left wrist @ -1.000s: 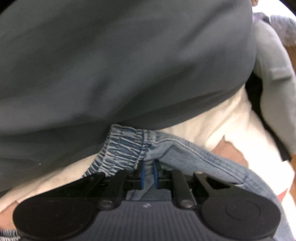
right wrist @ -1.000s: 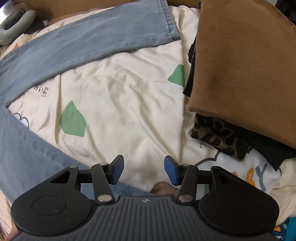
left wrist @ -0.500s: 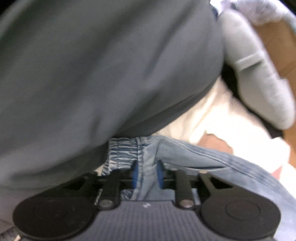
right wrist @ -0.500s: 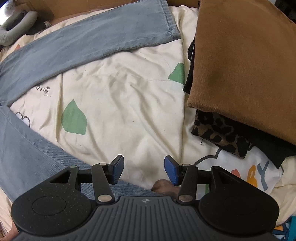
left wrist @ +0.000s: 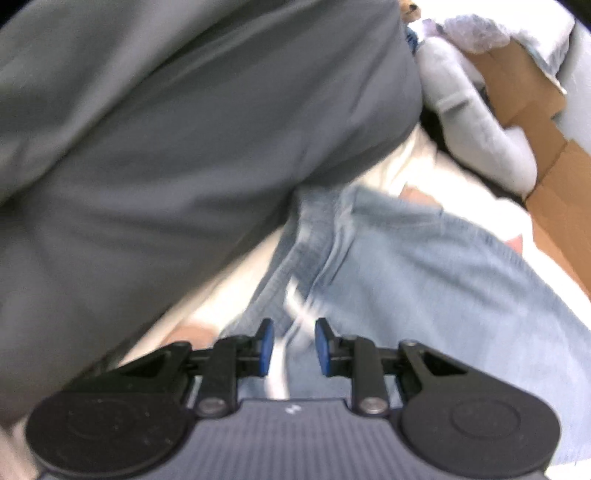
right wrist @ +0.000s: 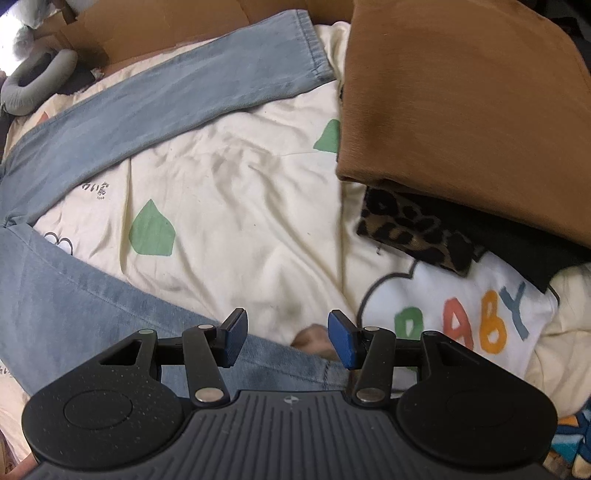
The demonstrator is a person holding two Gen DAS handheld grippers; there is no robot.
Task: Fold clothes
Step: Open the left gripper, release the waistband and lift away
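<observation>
Light blue jeans (left wrist: 424, 266) lie on a cream printed bedsheet (right wrist: 240, 184). Their elastic waistband (left wrist: 314, 221) shows blurred in the left wrist view, some way ahead of my left gripper (left wrist: 291, 347). That gripper's blue pads stand apart over the denim and grip nothing. In the right wrist view one jeans leg (right wrist: 184, 85) runs across the top and the other (right wrist: 74, 295) crosses the lower left. My right gripper (right wrist: 286, 336) hangs open just above that lower leg's edge, with nothing between its pads.
A big dark grey cloth (left wrist: 166, 147) fills the upper left of the left wrist view. A folded brown garment (right wrist: 461, 103) lies on a leopard-print one (right wrist: 410, 232) at the right. A grey neck pillow (right wrist: 37, 74) and cardboard (right wrist: 147, 22) lie at the far edge.
My left gripper was shut on the jeans waistband; its pads have parted and it has drawn back and up from the waistband. The right gripper drifted slightly, still open.
</observation>
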